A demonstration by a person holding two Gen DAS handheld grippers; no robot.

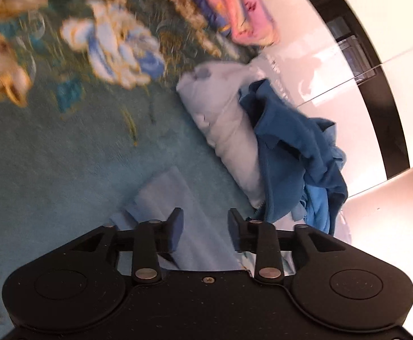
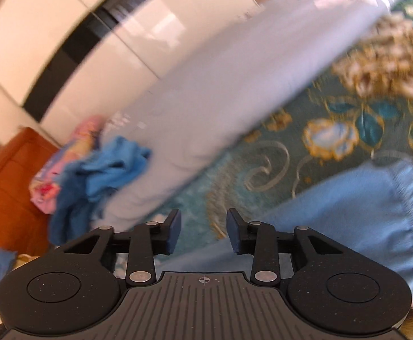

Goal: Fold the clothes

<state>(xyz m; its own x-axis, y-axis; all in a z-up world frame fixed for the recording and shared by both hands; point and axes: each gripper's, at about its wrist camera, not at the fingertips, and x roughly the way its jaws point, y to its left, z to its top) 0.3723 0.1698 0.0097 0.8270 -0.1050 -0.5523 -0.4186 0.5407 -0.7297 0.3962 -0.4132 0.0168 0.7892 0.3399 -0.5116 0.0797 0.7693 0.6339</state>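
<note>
My left gripper (image 1: 205, 231) is open and empty, just above a light blue garment (image 1: 178, 195) lying flat on the teal floral carpet (image 1: 50, 155). A crumpled dark blue garment (image 1: 294, 153) rests on a long white pillow (image 1: 223, 124) to its right. My right gripper (image 2: 203, 231) is open and empty over the carpet (image 2: 277, 141), with the light blue garment's elastic-hemmed end (image 2: 362, 212) to its right. The white pillow (image 2: 206, 99) stretches across the right wrist view, with the blue garments (image 2: 98, 175) at its left end.
A pink patterned folded cloth (image 1: 240, 8) lies at the carpet's far edge; it also shows in the right wrist view (image 2: 64, 164). White glossy cabinet doors (image 1: 333, 28) with a black strip stand behind. An orange-brown wooden surface (image 2: 8, 192) is at the left.
</note>
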